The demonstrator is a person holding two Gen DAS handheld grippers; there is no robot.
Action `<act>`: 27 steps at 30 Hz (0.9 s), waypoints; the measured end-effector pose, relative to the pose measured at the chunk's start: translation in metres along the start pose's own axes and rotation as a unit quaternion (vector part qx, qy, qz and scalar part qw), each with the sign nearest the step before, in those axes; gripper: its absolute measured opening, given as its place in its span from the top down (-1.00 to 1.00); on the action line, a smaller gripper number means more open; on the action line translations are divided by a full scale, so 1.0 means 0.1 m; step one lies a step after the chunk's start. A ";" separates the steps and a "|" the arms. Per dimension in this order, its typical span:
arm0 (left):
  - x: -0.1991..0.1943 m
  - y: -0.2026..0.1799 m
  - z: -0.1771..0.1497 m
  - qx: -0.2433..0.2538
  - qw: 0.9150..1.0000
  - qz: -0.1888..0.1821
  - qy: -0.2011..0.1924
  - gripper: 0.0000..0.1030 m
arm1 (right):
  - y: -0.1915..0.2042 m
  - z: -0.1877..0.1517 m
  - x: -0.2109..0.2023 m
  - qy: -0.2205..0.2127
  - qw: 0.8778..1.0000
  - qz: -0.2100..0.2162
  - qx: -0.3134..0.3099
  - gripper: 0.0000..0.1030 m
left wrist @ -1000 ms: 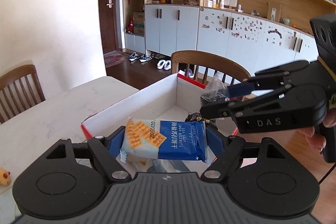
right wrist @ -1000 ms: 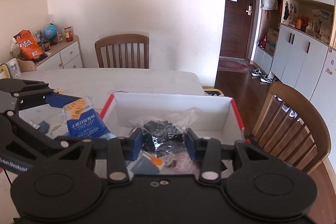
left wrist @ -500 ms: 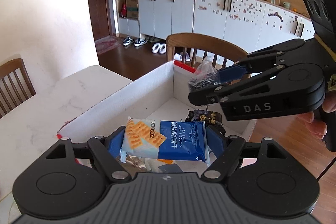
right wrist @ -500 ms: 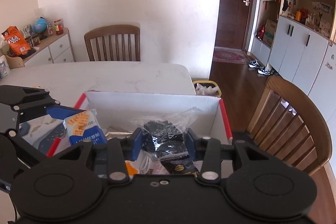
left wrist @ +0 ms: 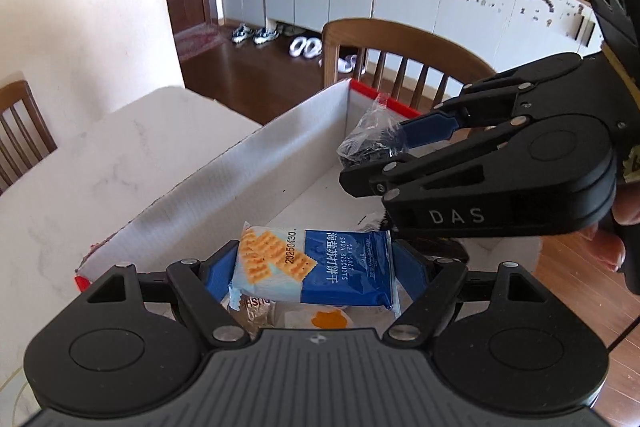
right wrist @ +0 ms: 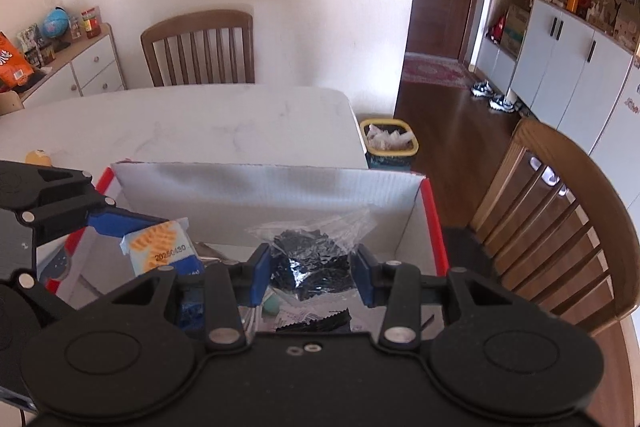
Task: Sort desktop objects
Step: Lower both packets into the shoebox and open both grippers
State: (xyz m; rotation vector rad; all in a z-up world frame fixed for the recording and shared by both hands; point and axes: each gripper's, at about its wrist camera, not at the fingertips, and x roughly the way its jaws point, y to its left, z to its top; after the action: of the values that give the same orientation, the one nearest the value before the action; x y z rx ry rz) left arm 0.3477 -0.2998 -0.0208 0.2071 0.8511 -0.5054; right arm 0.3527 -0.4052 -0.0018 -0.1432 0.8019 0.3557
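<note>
My left gripper [left wrist: 316, 267] is shut on a blue and white biscuit packet [left wrist: 320, 267] and holds it over the white cardboard box [left wrist: 256, 163] with a red rim. My right gripper [right wrist: 312, 273] is shut on a clear bag of black bits [right wrist: 312, 259], also over the box [right wrist: 264, 195]. The right gripper with its bag [left wrist: 368, 147] shows in the left wrist view, and the biscuit packet [right wrist: 164, 247] shows in the right wrist view. Several small packets [left wrist: 280, 311] lie on the box floor.
The box stands on a white marble table [right wrist: 192, 119] near its corner. Wooden chairs stand at the far side [right wrist: 200, 47] and right beside the box [right wrist: 568, 219]. A yellow-rimmed bin [right wrist: 388, 143] is on the floor. A small yellow toy [right wrist: 38, 157] lies on the table.
Both grippers have moved forward and tipped down over the box with their loads still held. The box now fills more of both views.
</note>
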 end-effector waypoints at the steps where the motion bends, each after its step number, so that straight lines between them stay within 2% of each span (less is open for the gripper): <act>1: 0.04 0.02 0.02 -0.002 1.000 0.000 0.004 -0.56 | -0.01 0.00 0.04 0.005 1.000 0.000 0.002 0.19; 12: 0.35 0.09 0.06 0.013 0.998 0.016 0.053 -0.56 | -0.07 0.05 0.46 0.059 0.998 -0.001 0.009 0.18; 27: 0.49 0.09 0.03 0.028 0.995 0.026 0.089 -0.57 | -0.05 -0.05 0.80 0.124 0.992 0.002 0.007 0.18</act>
State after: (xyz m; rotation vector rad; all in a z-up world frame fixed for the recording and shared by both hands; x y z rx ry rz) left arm 0.3815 -0.3104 -0.0566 0.3281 1.0037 -0.4678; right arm 0.4020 -0.3906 -0.0632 -0.1759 1.0501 0.3391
